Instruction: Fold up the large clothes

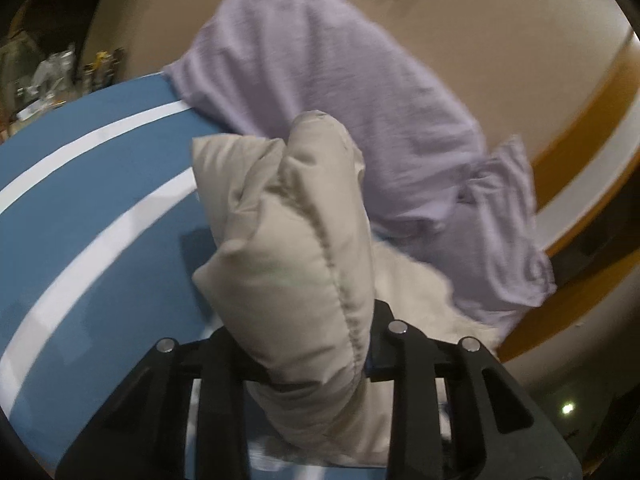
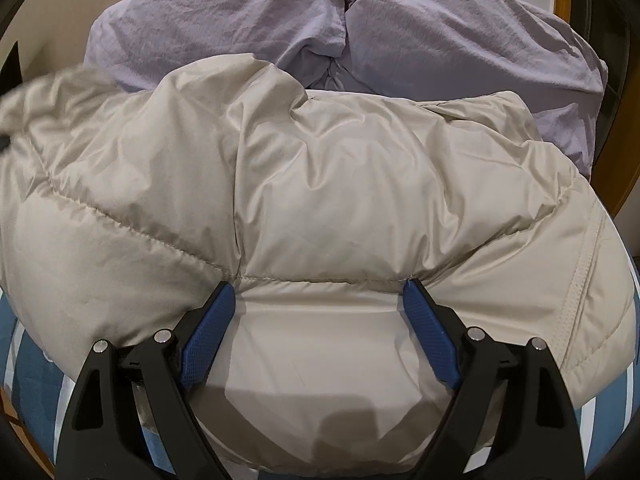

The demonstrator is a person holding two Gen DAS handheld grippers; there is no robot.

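Note:
A beige quilted puffer jacket (image 2: 320, 180) lies spread on a blue cover with white stripes (image 1: 100, 200). My left gripper (image 1: 304, 320) is shut on a thick bunched fold of this jacket (image 1: 280, 220), which stands up between the jaws and hides the fingertips. In the right wrist view my right gripper (image 2: 320, 292) is open wide, its blue pads (image 2: 208, 336) resting against the jacket's near panel along a stitched seam. A crumpled lilac garment (image 2: 440, 20) lies just behind the jacket.
The lilac garment (image 1: 328, 80) stretches toward the far right edge of the surface. A brown and white border (image 1: 580, 120) runs along the right side. Small cluttered items (image 1: 60, 72) stand in the dark at the far left.

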